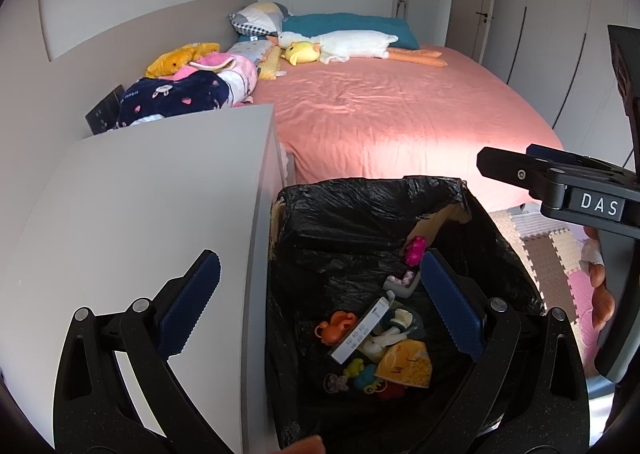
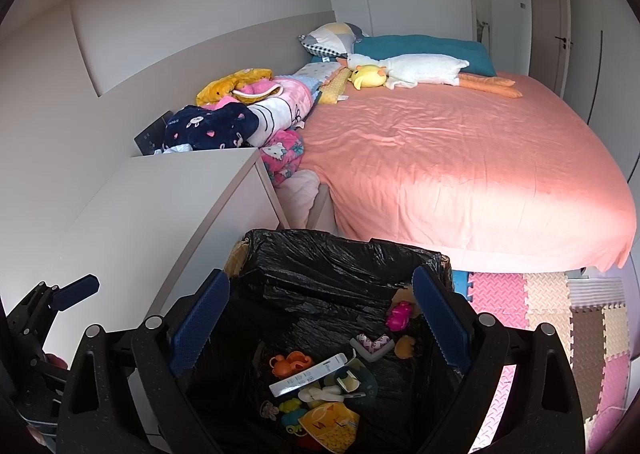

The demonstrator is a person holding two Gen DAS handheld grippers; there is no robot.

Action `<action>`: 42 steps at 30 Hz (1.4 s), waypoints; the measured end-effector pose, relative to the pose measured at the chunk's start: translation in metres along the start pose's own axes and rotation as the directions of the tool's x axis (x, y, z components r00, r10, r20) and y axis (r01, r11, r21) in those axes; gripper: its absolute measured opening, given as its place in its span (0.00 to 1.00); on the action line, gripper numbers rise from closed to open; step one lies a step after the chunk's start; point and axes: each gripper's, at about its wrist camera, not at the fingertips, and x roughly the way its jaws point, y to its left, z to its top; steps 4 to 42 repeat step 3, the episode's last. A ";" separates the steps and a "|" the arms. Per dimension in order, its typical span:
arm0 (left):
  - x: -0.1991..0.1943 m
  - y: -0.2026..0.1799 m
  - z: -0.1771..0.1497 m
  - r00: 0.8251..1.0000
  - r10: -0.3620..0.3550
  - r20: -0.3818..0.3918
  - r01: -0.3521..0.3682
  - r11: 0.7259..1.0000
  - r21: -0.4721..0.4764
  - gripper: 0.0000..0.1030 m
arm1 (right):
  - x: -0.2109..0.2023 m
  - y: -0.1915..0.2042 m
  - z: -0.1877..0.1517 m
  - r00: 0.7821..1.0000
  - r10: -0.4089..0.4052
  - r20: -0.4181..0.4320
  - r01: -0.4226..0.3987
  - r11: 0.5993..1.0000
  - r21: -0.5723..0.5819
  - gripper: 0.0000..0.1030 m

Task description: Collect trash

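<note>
Black liner is wrapping the trash bin [image 1: 372, 210], sitting lower centre in both views w/ trash pile [image 1: 376, 346] lying at its bottom: white strip [image 1: 362, 334], orange toy, yellow wrapper [image 1: 406, 368], pink bit [image 1: 415, 250] higher on the far wall. Left gripper [image 1: 320, 306] is hovering w/ fingers spread wide, empty; right gripper [image 2: 322, 322] is likewise splayed, holding nothing, straddling the bin mouth. Strip's long axis is running diagonally, lower left to upper right. Right gripper is looking nearer the bin centre; left is sitting half over the white cabinet top [image 1: 140, 194]. Cabinet top is looking bare; bed w/ pink sheet [image 2: 460, 158] is filling the upper right, foam mats [image 2: 560, 314] lying lower right.
</note>
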 end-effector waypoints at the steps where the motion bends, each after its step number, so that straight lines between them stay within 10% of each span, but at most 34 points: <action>1: 0.000 0.001 0.000 1.000 -0.004 -0.003 0.004 1.000 -0.003 0.94 | -0.001 0.000 -0.001 1.000 0.001 0.000 -0.001 1.000 0.000 0.90; 42: 0.000 0.001 0.000 1.000 -0.004 -0.006 0.003 1.000 -0.004 0.94 | 0.000 0.000 -0.001 1.000 0.000 -0.001 0.000 1.000 -0.001 0.90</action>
